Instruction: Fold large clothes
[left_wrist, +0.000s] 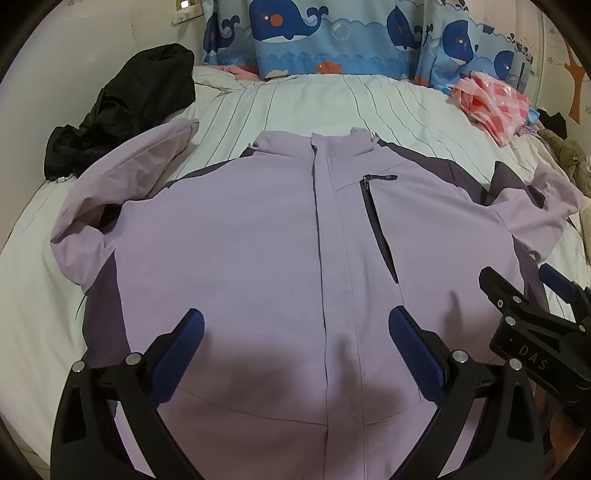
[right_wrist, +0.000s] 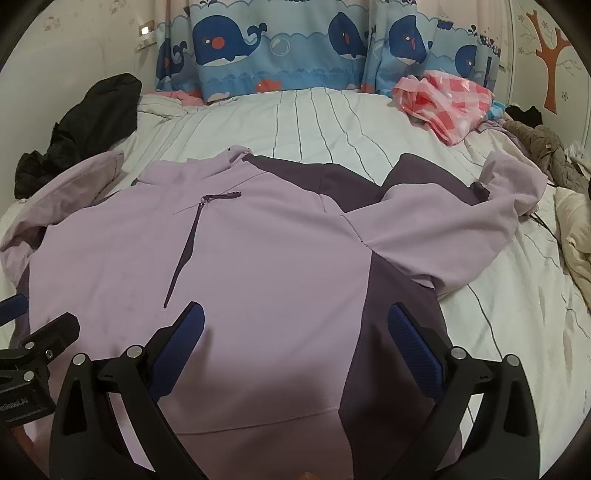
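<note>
Covering most of the bed (left_wrist: 306, 107), a lilac jacket (left_wrist: 236, 236) with dark purple panels is laid front up, zipped, its collar toward the far end and both sleeves spread sideways. The bed is dressed in a white sheet crossed by thin dark stripes. Behind it a blue curtain (left_wrist: 332, 33) printed with whales is hung, and pale walls are seen on either side, with an orange tree decal (right_wrist: 550, 51) at the right. A black garment (left_wrist: 122, 107) is heaped at the far left of the bed, a pink checked plastic bag (right_wrist: 447, 99) is left at the far right, and brownish clothes (right_wrist: 543, 151) are piled beyond it. The left tongs (left_wrist: 295, 328) are held wide apart above the jacket's lower front, gripping nothing. The right tongs (right_wrist: 295, 325) are likewise spread wide over the lower right side, nothing between them.
</note>
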